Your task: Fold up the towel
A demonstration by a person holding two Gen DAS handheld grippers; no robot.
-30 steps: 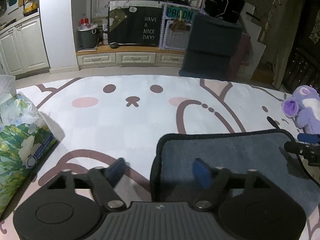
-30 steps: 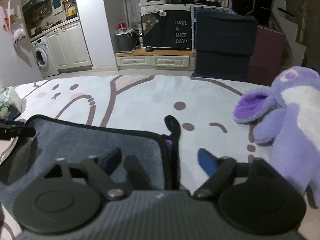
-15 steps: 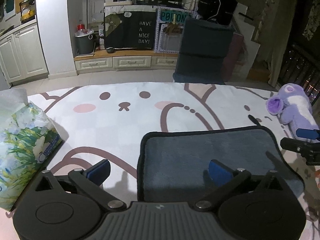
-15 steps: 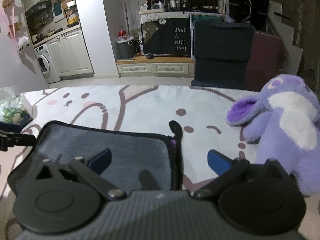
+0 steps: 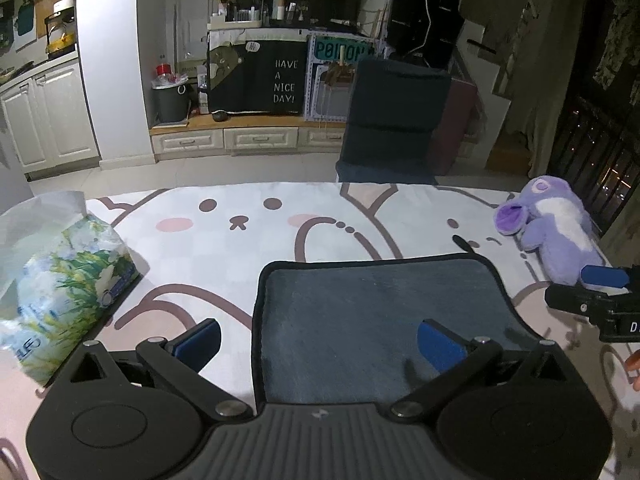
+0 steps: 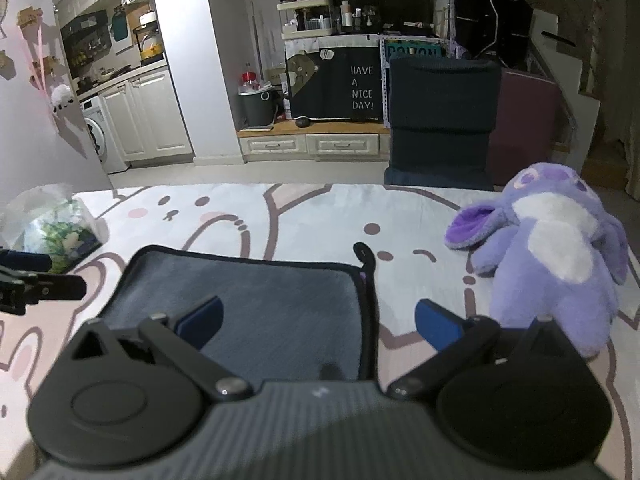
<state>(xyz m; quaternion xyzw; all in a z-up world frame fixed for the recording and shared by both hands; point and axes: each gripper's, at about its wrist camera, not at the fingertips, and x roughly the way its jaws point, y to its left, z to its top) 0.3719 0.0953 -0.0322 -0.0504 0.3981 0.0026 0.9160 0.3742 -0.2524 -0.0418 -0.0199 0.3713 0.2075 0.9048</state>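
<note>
At far left a tissue pack (image 5: 60, 288) sits on the worktop (image 5: 240, 248), well apart from the towel (image 5: 372, 312). The left claw (image 5: 318, 342) comes next: its jaws are spread wide and hold nothing, one finger over bare cover, the other over the towel, so they straddle its left edge. The towel lies flat in the middle of the worktop, a grey plush rectangle with dark piped edging; it may already be doubled, though the layers are hard to tell. It looks soft, light and limp, likely to sag and drape once lifted, and not slippery. The bound edge and corners are the firmest places to pinch; a near corner on each side would keep it square. A hanging loop (image 6: 366, 256) sticks out at the far right corner. The right claw (image 6: 318, 320) is likewise wide open and empty, straddling the right edge. Just beyond sits a purple plush (image 6: 556, 256), near enough to snag a swung corner.
</note>
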